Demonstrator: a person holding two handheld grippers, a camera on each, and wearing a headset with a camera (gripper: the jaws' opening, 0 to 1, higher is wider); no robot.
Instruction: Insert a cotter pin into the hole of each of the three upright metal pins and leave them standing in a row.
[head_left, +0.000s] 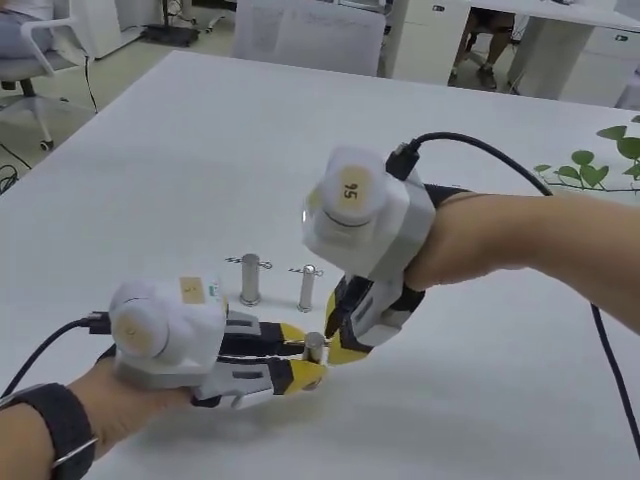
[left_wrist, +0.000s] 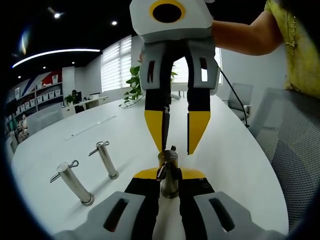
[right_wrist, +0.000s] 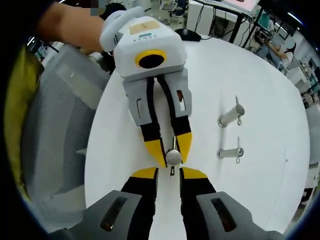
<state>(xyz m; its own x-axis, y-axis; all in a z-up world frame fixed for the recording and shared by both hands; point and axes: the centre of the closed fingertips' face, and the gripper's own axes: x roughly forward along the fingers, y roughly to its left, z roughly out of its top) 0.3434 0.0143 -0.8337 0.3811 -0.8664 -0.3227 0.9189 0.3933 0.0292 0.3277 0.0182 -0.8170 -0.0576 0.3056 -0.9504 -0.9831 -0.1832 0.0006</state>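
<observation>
So: head view, read left to right. A black cable (head_left: 45, 350) trails off the table's near edge at 8 o'clock. The left gripper (head_left: 302, 354) lies low and comes in from 9 o'clock, its yellow-tipped jaws closed on the third pin (head_left: 314, 347). That pin stands upright on the white table (head_left: 200, 150).

At 11 o'clock from the third pin stands the rear-left pin (head_left: 250, 281). At 12 o'clock, nearer, stands the rear-right pin (head_left: 307, 289). Both are upright, set apart from each other and clear of both grippers. Each carries a clip through its head.

The right gripper (left_wrist: 175, 142) points down from 1 o'clock, its tips just above the third pin's head. Its jaws are narrowly parted. A cotter pin (right_wrist: 172, 170) sits at the head of the third pin, its end in the gap between those jaws. I cannot tell whether either pad touches it.

Open room:
- There is broad bare tabletop from 10 round to 2 o'clock, out to the far edge.
- A plant (head_left: 600, 165) sits at the 3 o'clock edge.
- The right gripper's cable (head_left: 610, 370) drapes down toward 4 o'clock.
- In the right gripper view a mesh chair (right_wrist: 55, 125) sits close against the table's near rim.
</observation>
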